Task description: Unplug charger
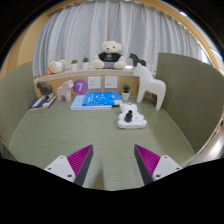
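Note:
A small white block with a dark plug-like piece on top, which looks like the charger (pixel 130 118), rests on the grey-green tabletop (pixel 100 135), well beyond my fingers and a little to the right. My gripper (pixel 113 165) is open and empty. Its two magenta pads (pixel 79 160) stand wide apart over the near part of the table. Two white socket plates (pixel 102 82) sit on the front of the wooden shelf behind.
A white teddy bear (pixel 110 54) sits on the wooden shelf (pixel 90 72). A white toy horse (pixel 150 84), a blue box (pixel 98 100), a purple ball (pixel 79 88) and dark items (pixel 44 100) stand at the back. Grey panels (pixel 190 90) flank the table.

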The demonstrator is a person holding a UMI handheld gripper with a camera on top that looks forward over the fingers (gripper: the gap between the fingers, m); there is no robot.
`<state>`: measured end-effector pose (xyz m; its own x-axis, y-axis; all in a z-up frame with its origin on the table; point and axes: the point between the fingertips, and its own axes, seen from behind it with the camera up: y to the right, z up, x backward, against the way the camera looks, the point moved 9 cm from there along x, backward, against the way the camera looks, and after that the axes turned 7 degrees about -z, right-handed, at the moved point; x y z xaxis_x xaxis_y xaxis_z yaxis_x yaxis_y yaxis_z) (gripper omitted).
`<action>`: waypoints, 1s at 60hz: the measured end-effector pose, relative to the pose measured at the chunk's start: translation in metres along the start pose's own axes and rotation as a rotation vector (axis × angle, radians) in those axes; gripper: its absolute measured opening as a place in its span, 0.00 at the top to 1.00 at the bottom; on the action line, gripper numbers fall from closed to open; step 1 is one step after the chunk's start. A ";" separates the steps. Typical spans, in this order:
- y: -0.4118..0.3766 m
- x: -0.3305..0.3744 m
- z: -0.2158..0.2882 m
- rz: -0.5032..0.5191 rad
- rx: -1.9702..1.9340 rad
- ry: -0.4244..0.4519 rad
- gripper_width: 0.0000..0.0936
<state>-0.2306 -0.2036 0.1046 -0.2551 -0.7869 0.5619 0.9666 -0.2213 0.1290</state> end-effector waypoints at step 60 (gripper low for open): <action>0.116 -0.111 0.278 0.103 -0.139 0.449 0.95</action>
<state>-0.0834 0.0179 0.2842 -0.1723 -0.9730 0.1539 0.9830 -0.1798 -0.0364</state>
